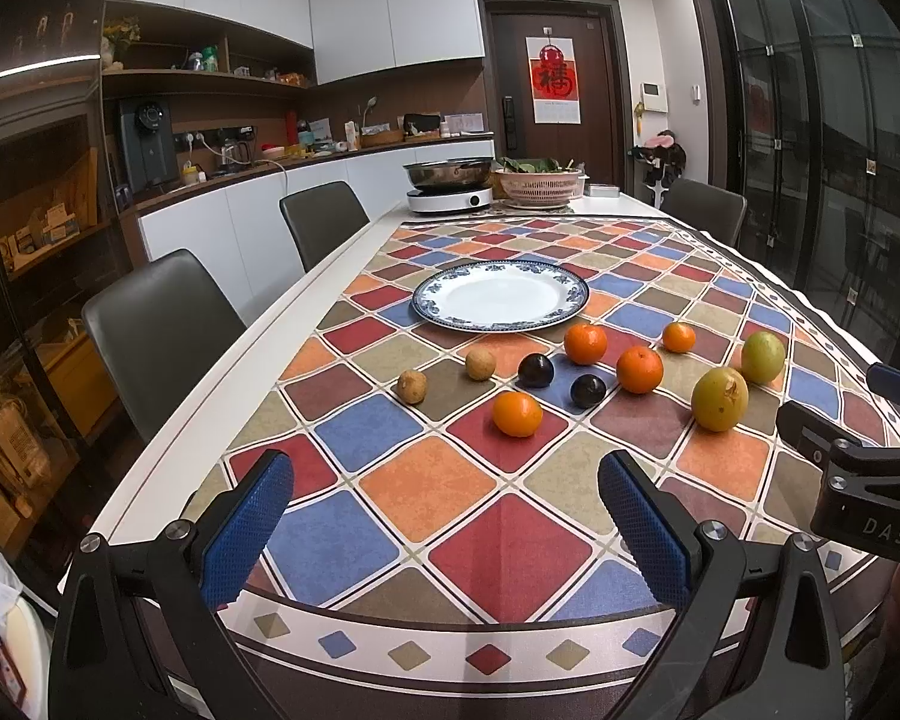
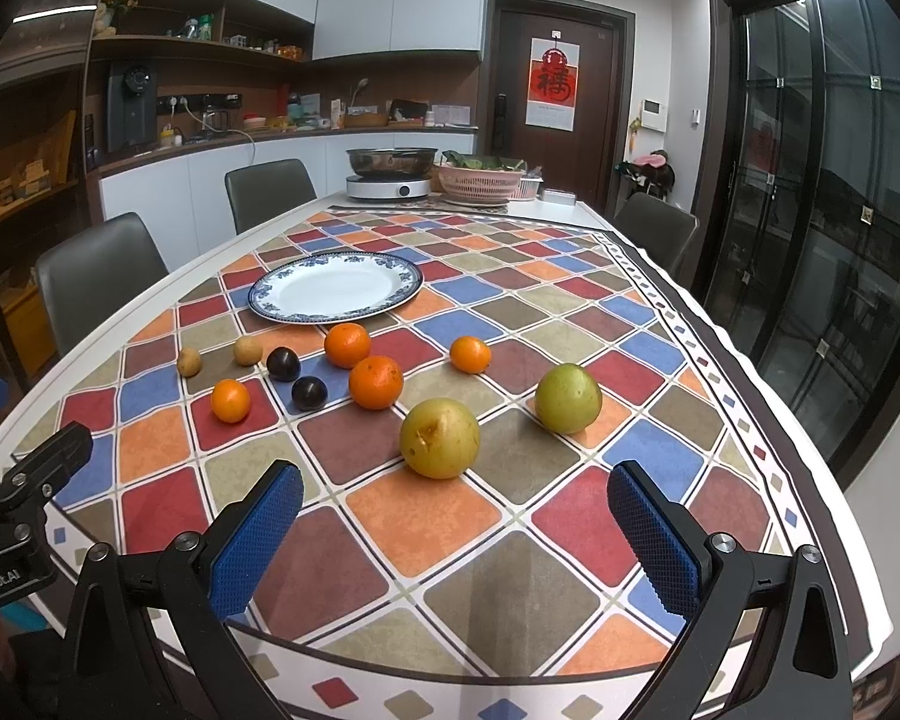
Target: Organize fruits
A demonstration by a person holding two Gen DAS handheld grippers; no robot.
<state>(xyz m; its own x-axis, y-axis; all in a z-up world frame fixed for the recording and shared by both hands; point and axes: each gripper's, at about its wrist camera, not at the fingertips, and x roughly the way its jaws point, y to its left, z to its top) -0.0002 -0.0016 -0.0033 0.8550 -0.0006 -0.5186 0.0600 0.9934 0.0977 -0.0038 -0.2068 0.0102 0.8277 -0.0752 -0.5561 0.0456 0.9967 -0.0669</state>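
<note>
The left gripper (image 1: 447,510) hangs over the near edge of the worktop (image 1: 354,240) with its blue-padded jaws wide apart and nothing between them; the right gripper (image 2: 456,519) is held the same way, jaws spread and empty. A white plate with a blue patterned rim (image 1: 501,297) lies bare on the checkered cloth (image 1: 426,486), and all the fruit sits on the cloth on the near side of that plate. Closest to the plate are three oranges (image 1: 585,343), with a fourth orange (image 1: 516,414) further toward the grippers. Two dark plums (image 1: 536,370) lie between the oranges, near the plate's front rim. Left of the plums are two small tan fruits (image 1: 480,365). Right of the plate and nearer the right gripper are two yellow-green fruits (image 2: 440,437), apart from each other, the nearer one just ahead of the right gripper's open jaws.
</note>
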